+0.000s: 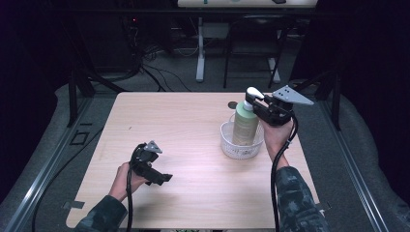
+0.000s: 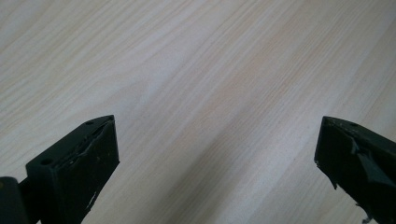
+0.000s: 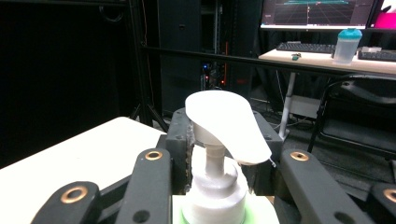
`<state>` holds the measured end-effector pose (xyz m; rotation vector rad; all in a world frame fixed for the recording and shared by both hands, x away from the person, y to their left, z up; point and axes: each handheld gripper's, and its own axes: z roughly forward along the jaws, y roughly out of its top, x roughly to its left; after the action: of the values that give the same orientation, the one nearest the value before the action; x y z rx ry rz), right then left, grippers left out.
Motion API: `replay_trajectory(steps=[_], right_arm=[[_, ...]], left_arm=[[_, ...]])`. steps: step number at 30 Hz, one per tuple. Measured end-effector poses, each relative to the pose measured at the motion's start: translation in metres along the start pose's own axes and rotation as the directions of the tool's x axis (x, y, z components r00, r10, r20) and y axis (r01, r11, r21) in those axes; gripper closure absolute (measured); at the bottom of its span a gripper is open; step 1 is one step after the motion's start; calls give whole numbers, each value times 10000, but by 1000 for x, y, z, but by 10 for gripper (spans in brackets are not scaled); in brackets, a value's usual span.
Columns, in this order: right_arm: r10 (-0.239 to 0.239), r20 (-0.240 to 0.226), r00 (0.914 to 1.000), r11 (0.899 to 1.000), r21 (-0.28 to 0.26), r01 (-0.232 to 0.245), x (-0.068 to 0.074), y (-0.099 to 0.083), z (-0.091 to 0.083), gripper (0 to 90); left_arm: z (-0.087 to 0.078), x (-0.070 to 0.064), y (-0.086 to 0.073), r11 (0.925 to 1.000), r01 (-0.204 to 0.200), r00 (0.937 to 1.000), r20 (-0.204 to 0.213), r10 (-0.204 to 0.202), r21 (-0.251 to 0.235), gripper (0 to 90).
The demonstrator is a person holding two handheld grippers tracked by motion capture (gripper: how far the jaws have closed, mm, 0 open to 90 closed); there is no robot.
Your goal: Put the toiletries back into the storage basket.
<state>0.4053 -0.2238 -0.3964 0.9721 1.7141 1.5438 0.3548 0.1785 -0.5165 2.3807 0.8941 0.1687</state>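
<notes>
Green pump bottle (image 1: 245, 126) stands in the white basket (image 1: 227, 143), base hidden by its wall. Right gripper (image 1: 257, 109) clamps its neck. Left gripper (image 1: 163, 179), jaws spread, empty, well left of the basket.

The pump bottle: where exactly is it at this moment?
In the high view the pump bottle stands upright in the white basket on the table's right side, its neck clamped by the right gripper.

Pump bottle (image 1: 245, 124) stands upright in basket (image 1: 228, 145) on right half of bench (image 1: 183, 130); right hand-held gripper (image 1: 260, 110) at its neck, left hand-held gripper (image 1: 162, 178) well apart, front-left.
</notes>
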Motion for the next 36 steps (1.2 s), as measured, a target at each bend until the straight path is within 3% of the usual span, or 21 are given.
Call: replay_trajectory(steps=[27,36], right_arm=[[74,125,9999,9992,389,-79,-3,-26,3,668],[118,51,9999,9995,295,-119,-3,-28,1,669]], left_arm=[[2,0,0,9998,-80,9999,152,77,166,0],[1,0,0,9998,-68,9998,164,66,160,0]])
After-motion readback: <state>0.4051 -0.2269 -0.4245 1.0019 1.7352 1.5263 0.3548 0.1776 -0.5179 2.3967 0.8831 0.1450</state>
